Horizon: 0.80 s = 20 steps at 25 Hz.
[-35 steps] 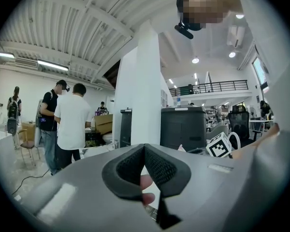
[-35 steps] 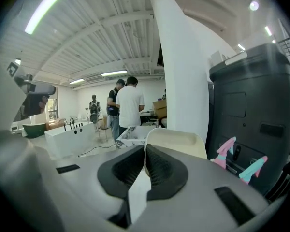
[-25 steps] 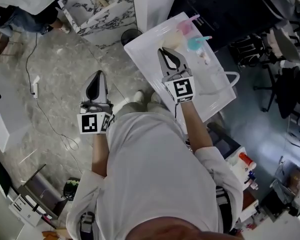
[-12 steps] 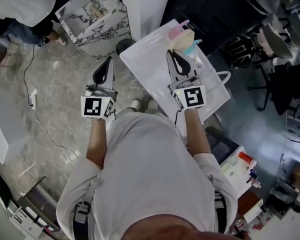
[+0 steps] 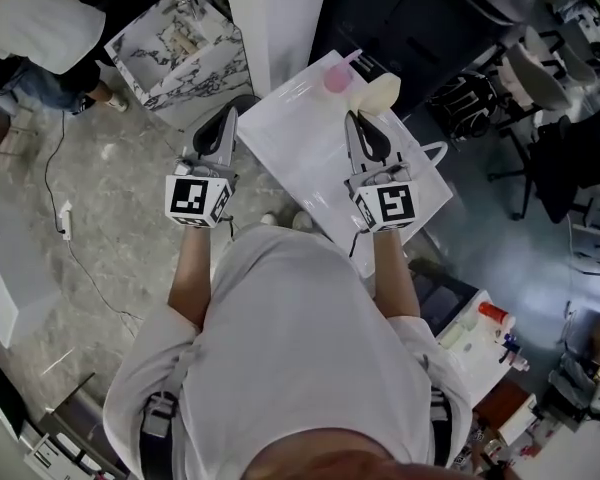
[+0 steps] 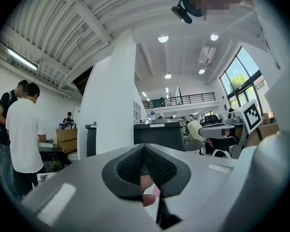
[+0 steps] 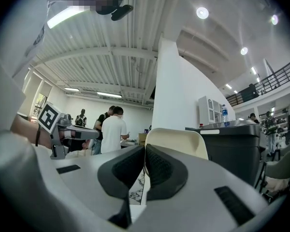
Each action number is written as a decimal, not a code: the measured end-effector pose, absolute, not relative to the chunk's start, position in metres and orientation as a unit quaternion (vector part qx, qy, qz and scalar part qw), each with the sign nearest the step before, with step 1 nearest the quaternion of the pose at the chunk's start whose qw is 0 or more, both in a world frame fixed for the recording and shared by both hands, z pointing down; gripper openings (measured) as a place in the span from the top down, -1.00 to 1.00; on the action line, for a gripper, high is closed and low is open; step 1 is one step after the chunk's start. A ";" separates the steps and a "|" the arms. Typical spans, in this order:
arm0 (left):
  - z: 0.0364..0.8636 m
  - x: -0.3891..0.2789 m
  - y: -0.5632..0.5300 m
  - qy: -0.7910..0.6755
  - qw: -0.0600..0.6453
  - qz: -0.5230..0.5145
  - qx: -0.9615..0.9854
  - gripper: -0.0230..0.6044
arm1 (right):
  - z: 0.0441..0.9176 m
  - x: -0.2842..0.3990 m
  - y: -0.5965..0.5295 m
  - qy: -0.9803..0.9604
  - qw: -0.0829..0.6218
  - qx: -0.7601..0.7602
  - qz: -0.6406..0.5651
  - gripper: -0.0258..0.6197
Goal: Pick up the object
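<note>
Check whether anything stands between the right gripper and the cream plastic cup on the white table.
Nothing visible does. The right gripper, jaws shut, points at the cream plastic cup just ahead, only bare white table between them. The small pink object lies left of that line.

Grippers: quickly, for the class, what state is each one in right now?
Left gripper: closed, nothing clearly held.
Right gripper: closed, holding the cream object at its tip.

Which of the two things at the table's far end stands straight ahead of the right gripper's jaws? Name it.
The cream one, not the pink one beside it.
</note>
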<state>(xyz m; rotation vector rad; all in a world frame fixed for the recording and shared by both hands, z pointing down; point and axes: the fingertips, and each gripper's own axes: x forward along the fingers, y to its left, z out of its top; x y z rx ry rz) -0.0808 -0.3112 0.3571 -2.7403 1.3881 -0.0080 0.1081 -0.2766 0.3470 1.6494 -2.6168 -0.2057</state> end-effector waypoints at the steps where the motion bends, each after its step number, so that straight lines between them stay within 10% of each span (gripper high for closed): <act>1: 0.358 -0.080 -0.311 0.451 0.034 -0.006 -0.892 0.93 | 0.346 0.112 -0.275 -0.841 0.021 0.536 -0.066 0.88; 20: 0.357 -0.093 -0.313 0.463 0.030 0.000 -0.886 0.93 | 0.344 0.144 -0.267 -0.829 0.001 0.558 -0.043 0.88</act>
